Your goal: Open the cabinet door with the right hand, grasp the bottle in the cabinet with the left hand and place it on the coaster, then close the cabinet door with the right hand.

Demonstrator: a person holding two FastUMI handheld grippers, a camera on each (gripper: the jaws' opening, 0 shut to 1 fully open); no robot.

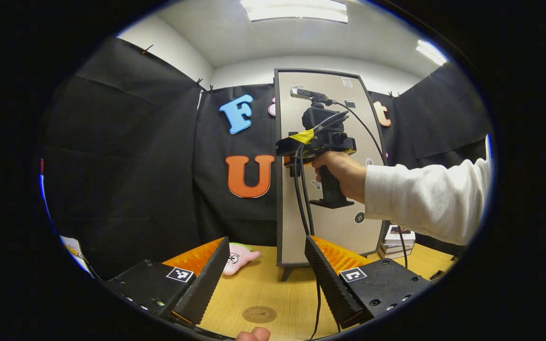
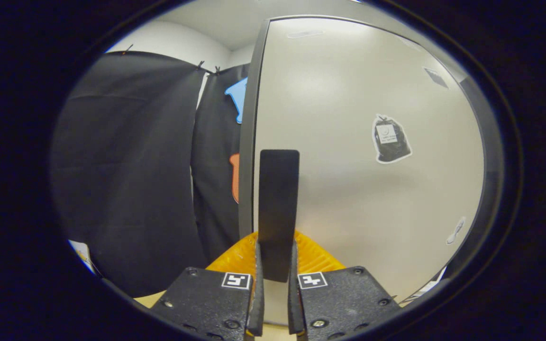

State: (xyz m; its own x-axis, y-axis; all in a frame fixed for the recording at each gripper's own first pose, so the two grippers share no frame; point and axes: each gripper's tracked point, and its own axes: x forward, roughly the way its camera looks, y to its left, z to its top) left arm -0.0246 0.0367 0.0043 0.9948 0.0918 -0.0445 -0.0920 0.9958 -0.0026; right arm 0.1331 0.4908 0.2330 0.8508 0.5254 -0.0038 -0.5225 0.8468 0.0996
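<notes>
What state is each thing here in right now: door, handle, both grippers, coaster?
Cabinet door: looks closed.
Door handle: pinched between the right gripper's fingers.
Right gripper: shut on the handle.
Left gripper: open, holding nothing.
Coaster: bare, flat on the table.

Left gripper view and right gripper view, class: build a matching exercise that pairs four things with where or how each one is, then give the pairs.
1 coaster
2 pink plush toy
3 door handle
4 left hand-held gripper

A open above the table
B clamped in the right hand-held gripper
C flat on the table, nearest the left camera
D on the table beside the cabinet foot

Pairs: 1-C, 2-D, 3-B, 4-A
</notes>
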